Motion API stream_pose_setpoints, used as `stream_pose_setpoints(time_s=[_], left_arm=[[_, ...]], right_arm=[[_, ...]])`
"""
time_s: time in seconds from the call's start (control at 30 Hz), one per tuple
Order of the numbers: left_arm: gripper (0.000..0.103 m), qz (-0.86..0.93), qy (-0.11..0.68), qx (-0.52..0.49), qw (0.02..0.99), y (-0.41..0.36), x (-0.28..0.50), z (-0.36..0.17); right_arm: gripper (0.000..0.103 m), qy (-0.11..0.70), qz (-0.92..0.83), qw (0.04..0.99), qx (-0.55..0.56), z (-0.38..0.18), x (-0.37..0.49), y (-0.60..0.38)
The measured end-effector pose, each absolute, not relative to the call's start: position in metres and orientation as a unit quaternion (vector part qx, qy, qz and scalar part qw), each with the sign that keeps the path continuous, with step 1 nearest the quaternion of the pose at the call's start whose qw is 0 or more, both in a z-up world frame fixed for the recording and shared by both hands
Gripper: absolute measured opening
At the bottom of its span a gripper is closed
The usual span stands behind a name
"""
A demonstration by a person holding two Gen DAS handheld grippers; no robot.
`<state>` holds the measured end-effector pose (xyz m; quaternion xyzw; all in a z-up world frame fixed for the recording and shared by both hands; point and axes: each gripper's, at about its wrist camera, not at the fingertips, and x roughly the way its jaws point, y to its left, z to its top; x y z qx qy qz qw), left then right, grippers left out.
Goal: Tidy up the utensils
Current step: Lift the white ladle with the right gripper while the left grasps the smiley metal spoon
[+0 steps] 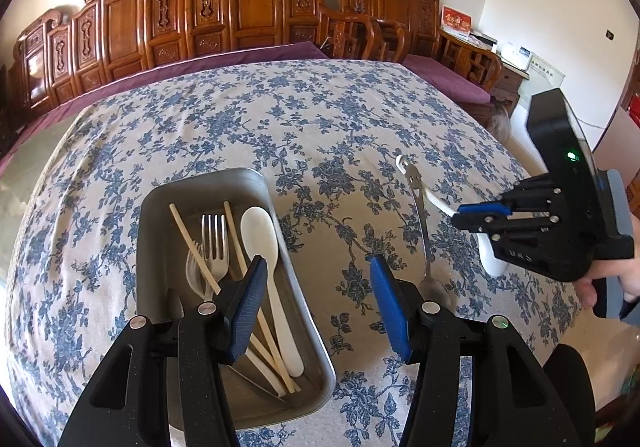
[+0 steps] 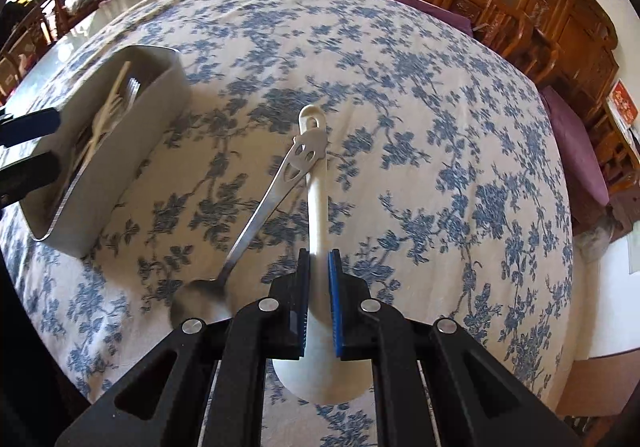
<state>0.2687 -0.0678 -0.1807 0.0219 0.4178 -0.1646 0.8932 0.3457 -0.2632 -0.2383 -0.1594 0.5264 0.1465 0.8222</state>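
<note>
My right gripper [image 2: 319, 263] is shut on the lower handle of a white plastic spoon [image 2: 318, 187], whose bowl sits under the jaws. The decorated handle end of a metal spoon [image 2: 260, 215] lies across the white spoon's far end; its bowl rests on the cloth to the left. In the left wrist view the right gripper [image 1: 460, 213] holds the white spoon [image 1: 434, 201] at the right. My left gripper [image 1: 320, 275] is open and holds nothing. One finger is over the metal tray [image 1: 256, 177], the other over the cloth. The tray holds a fork [image 1: 214, 239], chopsticks [image 1: 188, 239] and another white spoon [image 1: 260, 231].
A blue-flowered cloth [image 1: 320, 119] covers the table. Carved wooden benches [image 1: 248, 3] with purple cushions stand behind it, and the table edge drops off at the right. A person's hand [image 1: 628, 279] grips the right gripper's handle.
</note>
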Motion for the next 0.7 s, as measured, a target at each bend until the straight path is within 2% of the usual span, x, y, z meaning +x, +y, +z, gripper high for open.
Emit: stream_pose_setpoints(time_s=[0.47,0.53,0.7], left_arm=[[0.051,-0.197,0.428,0.038,0.881,-0.121,0.265,-0.192],[0.044,-0.202,0.433,0.050,0.877,-0.133,0.266,-0.195],[0.037,-0.215,0.456,0.069,0.861,-0.160,0.277,-0.210]], right_arm=[[0.011,0.547,0.102,0.822,-0.121,-0.273,0.357,-0.310],[0.011,0.544,0.105,0.825,-0.110,-0.272,0.358,-0.318],[0.011,0.536,0.111,0.832,-0.095,-0.269,0.350,-0.338]])
